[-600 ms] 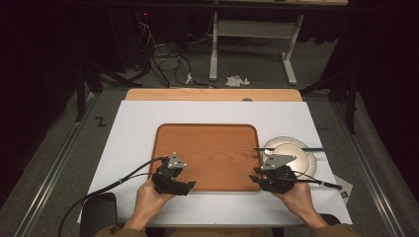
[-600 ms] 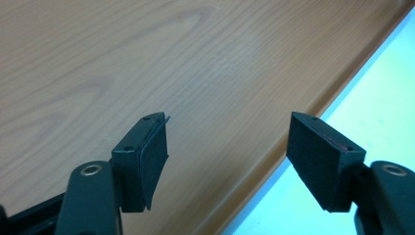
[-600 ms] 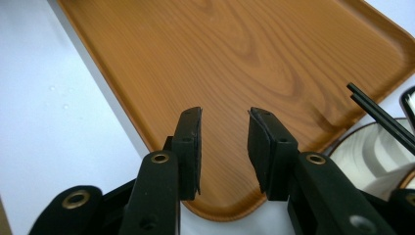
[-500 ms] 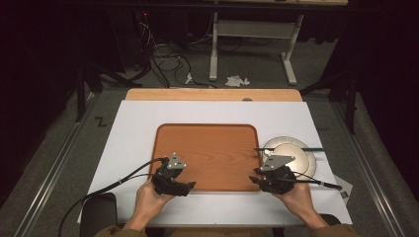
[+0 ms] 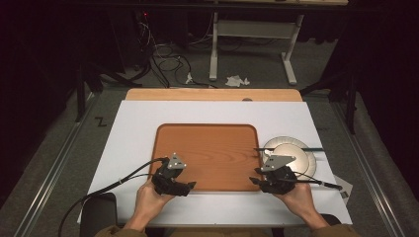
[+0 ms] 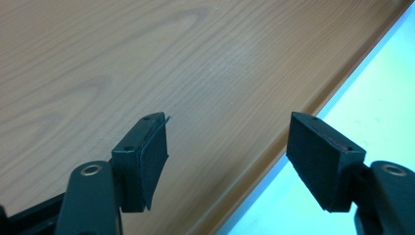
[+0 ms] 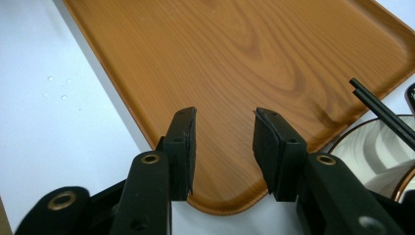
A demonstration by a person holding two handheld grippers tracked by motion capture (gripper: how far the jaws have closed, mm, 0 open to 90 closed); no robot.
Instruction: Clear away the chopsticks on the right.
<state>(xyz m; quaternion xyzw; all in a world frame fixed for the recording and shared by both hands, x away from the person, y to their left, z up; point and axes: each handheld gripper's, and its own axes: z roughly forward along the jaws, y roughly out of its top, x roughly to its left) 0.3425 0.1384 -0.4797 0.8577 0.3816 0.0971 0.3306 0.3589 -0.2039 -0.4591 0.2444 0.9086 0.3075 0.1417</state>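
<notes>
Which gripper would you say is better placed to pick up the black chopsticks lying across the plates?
Probably the right gripper: open, and beside the plates bearing the chopsticks; the left gripper is across the tray.

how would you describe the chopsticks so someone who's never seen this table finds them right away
Start at the big wooden tray in the middle of the white table. Just off its right edge sit round silver plates. The chopsticks are the thin black pair lying across those plates: the only long, dark, straight thing there.
</notes>
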